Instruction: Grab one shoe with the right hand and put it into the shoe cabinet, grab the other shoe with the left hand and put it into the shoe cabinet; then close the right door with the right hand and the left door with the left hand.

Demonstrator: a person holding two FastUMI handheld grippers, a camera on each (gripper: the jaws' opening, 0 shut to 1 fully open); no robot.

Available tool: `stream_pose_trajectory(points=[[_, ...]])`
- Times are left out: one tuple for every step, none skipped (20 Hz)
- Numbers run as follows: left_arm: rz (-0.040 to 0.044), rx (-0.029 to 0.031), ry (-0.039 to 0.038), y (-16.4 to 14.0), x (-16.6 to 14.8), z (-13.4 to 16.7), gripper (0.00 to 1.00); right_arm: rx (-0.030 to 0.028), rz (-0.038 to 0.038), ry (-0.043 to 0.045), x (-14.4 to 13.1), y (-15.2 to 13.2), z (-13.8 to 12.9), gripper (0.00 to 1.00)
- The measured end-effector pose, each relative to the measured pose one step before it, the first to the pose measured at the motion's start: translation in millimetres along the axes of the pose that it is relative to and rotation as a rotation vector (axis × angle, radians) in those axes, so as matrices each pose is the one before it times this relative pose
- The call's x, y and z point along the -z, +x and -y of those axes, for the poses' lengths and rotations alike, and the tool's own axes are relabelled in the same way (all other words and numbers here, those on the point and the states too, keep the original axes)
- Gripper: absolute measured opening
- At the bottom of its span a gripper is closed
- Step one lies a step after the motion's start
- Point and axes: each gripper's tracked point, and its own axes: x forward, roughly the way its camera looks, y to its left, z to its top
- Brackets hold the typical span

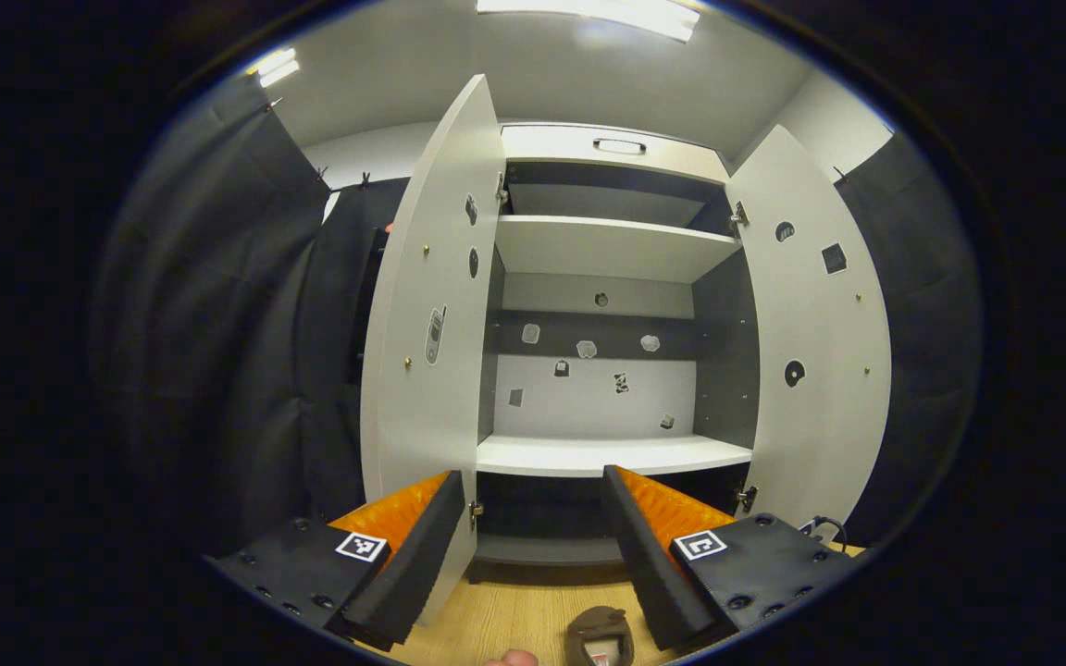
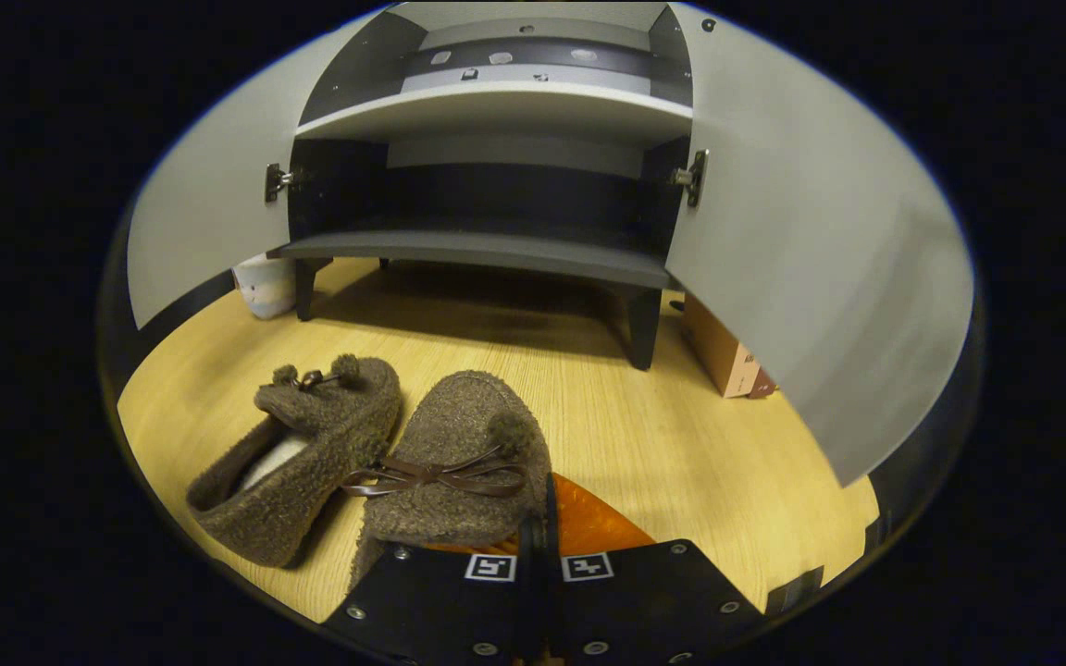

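Two brown fuzzy shoes lie on the wooden floor in front of the open shoe cabinet (image 2: 477,250). The left shoe (image 2: 302,453) rests on its own, opening up. My right gripper (image 2: 544,518) is shut on the side wall of the right shoe (image 2: 459,444), the one with a thin bow lace. My left gripper (image 1: 533,546) is held higher, open and with nothing between its fingers, facing the cabinet's white middle shelf (image 1: 607,453). Below it a bit of a brown shoe (image 1: 600,634) shows. Both the left door (image 1: 431,277) and the right door (image 1: 820,324) stand wide open.
A cardboard box (image 2: 718,356) sits on the floor behind the right door (image 2: 811,250), and a white object (image 2: 265,282) stands by the cabinet's left leg. The cabinet's dark bottom shelf and upper shelves hold nothing. A person's fingertip (image 1: 512,659) shows at the bottom edge.
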Motion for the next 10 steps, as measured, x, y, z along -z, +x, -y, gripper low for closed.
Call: stream_pose_trajectory(points=[[-0.00348, 0.00079, -0.00675, 1.19, 1.25, -0.72, 0.96, -0.00274, 0.02566, 0.01278, -11.60, -12.20, -0.12, 0.04], [-0.00415, -0.00133, -0.00794, 0.32, 1.60, -0.74, 0.96, -0.00126, 0.02520, 0.00209, -11.33, -10.06, 0.82, 0.03], [-0.00260, -0.00321, -0.00548, 0.79, 1.32, -0.68, 0.96, 0.00283, 0.03345, -0.00057, -15.10, -12.45, 2.64, 0.03], [-0.00270, 0.00106, -0.00476, 1.13, 2.28, -0.23, 0.97, 0.00196, 0.03579, 0.00018, -16.36, -11.82, 2.77, 0.04], [-0.00393, 0.00159, -0.00400, -0.09, 1.32, 0.17, 0.97, -0.00199, 0.03726, 0.00369, -20.46, -11.05, 2.14, 0.04], [-0.00286, -0.00016, -0.00265, 0.76, 2.09, -0.04, 0.97, -0.00490, 0.03896, 0.00488, -22.37, -10.91, -0.04, 0.03], [-0.00223, -0.00124, -0.00032, 0.83, 1.36, -0.45, 0.97, -0.00347, 0.04103, 0.00664, -23.55, -10.09, 1.12, 0.03], [-0.00352, -0.00222, 0.00256, 1.11, 2.81, -0.93, 0.99, -0.00465, 0.04370, 0.00605, -25.23, -7.21, 0.54, 0.04], [-0.00167, 0.00322, 0.00114, 0.77, 1.33, 1.10, 0.97, -0.00907, 0.04101, 0.00454, -24.98, -4.48, 0.02, 0.04], [-0.00593, 0.00952, -0.00370, -1.12, 2.00, 2.66, 0.97, -0.01173, 0.03696, 0.00251, -23.99, -2.72, -0.10, 0.03]])
